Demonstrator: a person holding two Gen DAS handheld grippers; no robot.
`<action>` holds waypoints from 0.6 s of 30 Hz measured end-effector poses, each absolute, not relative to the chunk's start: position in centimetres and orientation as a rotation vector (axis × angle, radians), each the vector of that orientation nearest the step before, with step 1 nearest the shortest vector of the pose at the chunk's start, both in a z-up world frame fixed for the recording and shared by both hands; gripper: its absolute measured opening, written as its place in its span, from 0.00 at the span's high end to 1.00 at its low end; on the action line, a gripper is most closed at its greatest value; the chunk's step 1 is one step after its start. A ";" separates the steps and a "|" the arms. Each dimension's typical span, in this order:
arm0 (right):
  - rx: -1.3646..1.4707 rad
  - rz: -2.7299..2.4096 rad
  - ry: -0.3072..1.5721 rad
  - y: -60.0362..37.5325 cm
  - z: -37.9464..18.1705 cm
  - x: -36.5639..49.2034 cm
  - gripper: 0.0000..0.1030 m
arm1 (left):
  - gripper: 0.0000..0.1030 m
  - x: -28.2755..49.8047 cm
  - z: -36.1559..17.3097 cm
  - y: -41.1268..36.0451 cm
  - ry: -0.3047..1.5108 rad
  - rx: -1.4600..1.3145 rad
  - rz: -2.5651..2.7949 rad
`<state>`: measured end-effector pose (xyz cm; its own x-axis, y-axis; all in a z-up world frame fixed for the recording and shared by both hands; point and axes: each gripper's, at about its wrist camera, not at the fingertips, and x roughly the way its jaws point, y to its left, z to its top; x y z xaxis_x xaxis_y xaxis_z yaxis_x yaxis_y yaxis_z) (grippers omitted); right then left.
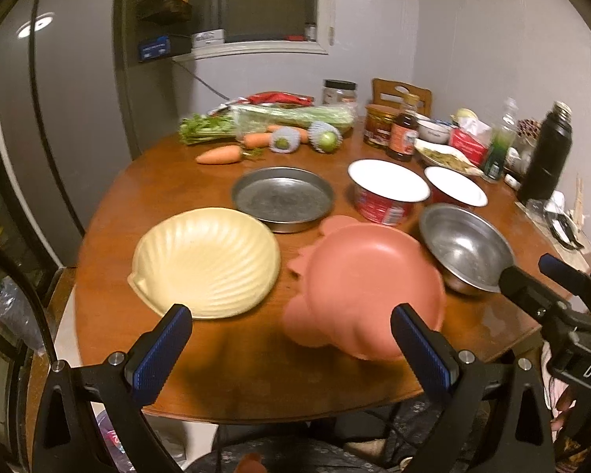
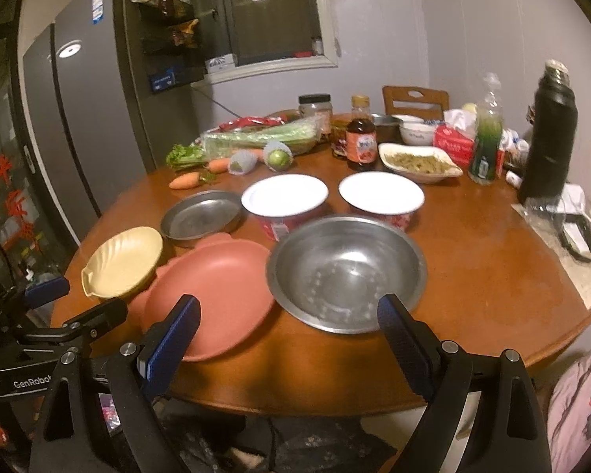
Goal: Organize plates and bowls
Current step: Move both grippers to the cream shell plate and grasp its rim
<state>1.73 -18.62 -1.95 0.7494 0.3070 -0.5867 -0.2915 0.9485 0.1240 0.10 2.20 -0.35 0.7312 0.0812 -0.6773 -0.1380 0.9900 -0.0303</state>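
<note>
On the round wooden table (image 1: pixel 110 315) lie a cream shell-shaped plate (image 1: pixel 207 262), a pink plate (image 1: pixel 368 287), a flat metal pan (image 1: pixel 283 199), a steel bowl (image 1: pixel 467 246) and two red bowls with white insides (image 1: pixel 388 187) (image 1: pixel 455 187). My left gripper (image 1: pixel 291 335) is open and empty above the near edge, between the cream and pink plates. My right gripper (image 2: pixel 289 329) is open and empty, in front of the steel bowl (image 2: pixel 346 272) and the pink plate (image 2: pixel 212 295). The right gripper also shows in the left wrist view (image 1: pixel 532 276).
At the back of the table lie carrots (image 1: pixel 220 154), celery (image 1: pixel 272 116), netted fruit (image 1: pixel 327 138), jars, a sauce bottle (image 1: pixel 404 134), a dish of food (image 2: pixel 417 161) and a black flask (image 2: pixel 549 134). A grey fridge (image 2: pixel 86 118) stands to the left.
</note>
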 end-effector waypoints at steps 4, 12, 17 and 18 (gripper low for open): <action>0.020 0.373 0.640 -16.7 -1.5 2.5 0.11 | 0.01 -0.3 0.0 4.7 0.727 -0.105 0.163; -0.003 0.494 0.647 -11.5 -0.7 4.0 0.11 | 0.01 0.0 0.5 9.9 0.713 -0.127 0.234; -0.046 0.556 0.693 -7.7 -1.2 5.4 0.11 | 0.01 1.5 -0.2 12.9 0.745 -0.135 0.255; -0.054 0.559 0.703 -7.0 -1.3 5.7 0.11 | 0.01 1.9 -0.5 13.3 0.758 -0.133 0.256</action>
